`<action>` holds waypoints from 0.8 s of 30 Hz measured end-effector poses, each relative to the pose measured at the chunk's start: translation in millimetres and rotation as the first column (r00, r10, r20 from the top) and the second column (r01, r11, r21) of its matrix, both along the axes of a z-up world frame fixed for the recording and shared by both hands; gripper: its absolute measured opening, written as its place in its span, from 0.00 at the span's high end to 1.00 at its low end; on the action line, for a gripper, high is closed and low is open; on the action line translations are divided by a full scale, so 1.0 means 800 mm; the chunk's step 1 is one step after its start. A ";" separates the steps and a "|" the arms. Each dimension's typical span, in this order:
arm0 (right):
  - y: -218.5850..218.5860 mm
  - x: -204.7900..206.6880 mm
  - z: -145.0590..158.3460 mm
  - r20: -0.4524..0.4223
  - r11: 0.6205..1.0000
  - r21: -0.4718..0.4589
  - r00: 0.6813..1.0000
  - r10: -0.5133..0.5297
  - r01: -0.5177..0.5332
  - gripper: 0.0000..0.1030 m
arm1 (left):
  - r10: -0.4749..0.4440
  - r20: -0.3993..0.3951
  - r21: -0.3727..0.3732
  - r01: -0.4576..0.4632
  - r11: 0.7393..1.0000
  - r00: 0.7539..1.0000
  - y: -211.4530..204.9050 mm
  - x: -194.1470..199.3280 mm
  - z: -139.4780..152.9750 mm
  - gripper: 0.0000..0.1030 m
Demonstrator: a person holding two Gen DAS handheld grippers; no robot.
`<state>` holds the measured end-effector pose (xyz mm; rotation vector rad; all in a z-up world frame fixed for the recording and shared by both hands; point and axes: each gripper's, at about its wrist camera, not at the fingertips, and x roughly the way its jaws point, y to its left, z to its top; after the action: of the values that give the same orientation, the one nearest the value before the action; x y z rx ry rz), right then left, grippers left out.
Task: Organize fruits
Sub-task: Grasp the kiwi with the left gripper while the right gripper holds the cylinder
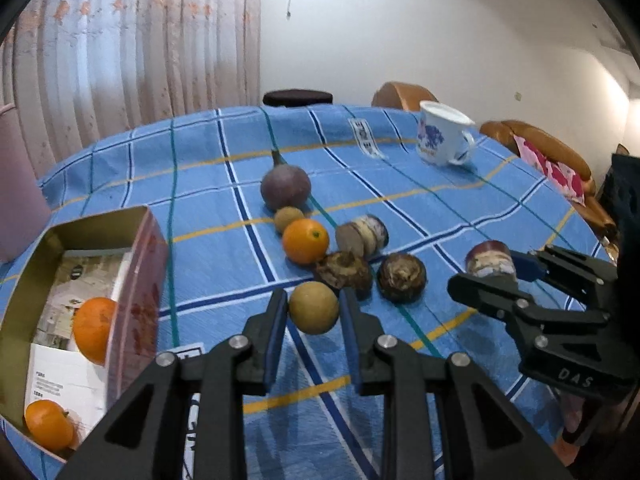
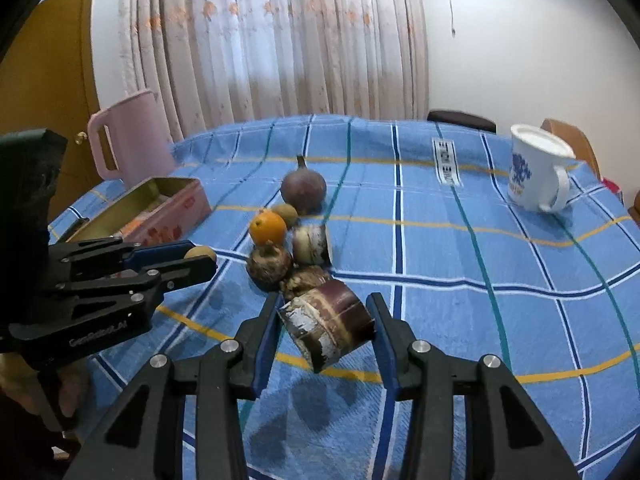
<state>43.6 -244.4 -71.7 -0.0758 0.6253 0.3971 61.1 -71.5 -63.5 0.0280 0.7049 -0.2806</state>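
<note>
Two oranges [image 1: 94,330] in box [image 1: 138,280], left of fruit cluster [image 1: 320,248]

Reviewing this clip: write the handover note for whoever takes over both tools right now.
Left tool: shut on a small round tan fruit.
Right tool: shut on a brown cylindrical cut fruit piece.
Done: two oranges lie in the open pink cardboard box.
Left: one orange, a large purple round fruit, a small brownish fruit and three brown pieces remain on the blue checked tablecloth.
</note>
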 end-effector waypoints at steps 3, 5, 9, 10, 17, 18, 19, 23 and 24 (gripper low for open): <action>0.000 -0.005 0.003 0.024 1.000 0.011 1.000 0.004 -0.004 0.57 | 0.014 0.021 -0.011 -0.014 1.000 1.000 0.004 -0.003 0.004 0.73; 0.000 -0.008 0.006 0.038 1.000 0.017 0.999 0.005 -0.005 0.57 | 0.029 0.039 -0.015 -0.028 0.999 0.999 0.007 -0.006 0.006 0.73; 0.001 -0.011 0.007 0.055 1.000 0.022 0.998 0.007 -0.008 0.56 | 0.051 0.075 -0.017 -0.050 0.999 0.996 0.009 -0.013 0.010 0.73; 0.001 -0.012 0.007 0.060 1.000 0.024 0.998 0.006 -0.008 0.56 | 0.054 0.082 -0.017 -0.052 0.998 0.995 0.009 -0.014 0.011 0.73; -0.001 -0.021 0.012 0.104 0.999 0.035 0.995 0.000 -0.004 0.57 | 0.076 0.116 -0.024 -0.073 0.997 0.990 0.013 -0.020 0.014 0.73; -0.001 -0.022 0.012 0.108 0.999 0.036 0.994 -0.002 -0.002 0.57 | 0.078 0.121 -0.024 -0.076 0.997 0.990 0.013 -0.021 0.015 0.73; -0.001 -0.022 0.013 0.110 0.999 0.037 0.994 -0.003 -0.001 0.56 | 0.083 0.126 -0.024 -0.080 0.996 0.989 0.014 -0.022 0.015 0.73; -0.003 -0.024 0.015 0.126 0.999 0.045 0.992 -0.008 0.003 0.57 | 0.089 0.145 -0.026 -0.086 0.996 0.985 0.015 -0.026 0.018 0.73; -0.004 -0.025 0.016 0.133 0.999 0.047 0.991 -0.009 0.003 0.57 | 0.089 0.148 -0.027 -0.086 0.996 0.985 0.015 -0.027 0.018 0.73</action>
<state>23.4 -247.6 -58.8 -0.0550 0.4839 0.3971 39.5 -59.5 -48.8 -0.0019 0.5530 -0.1990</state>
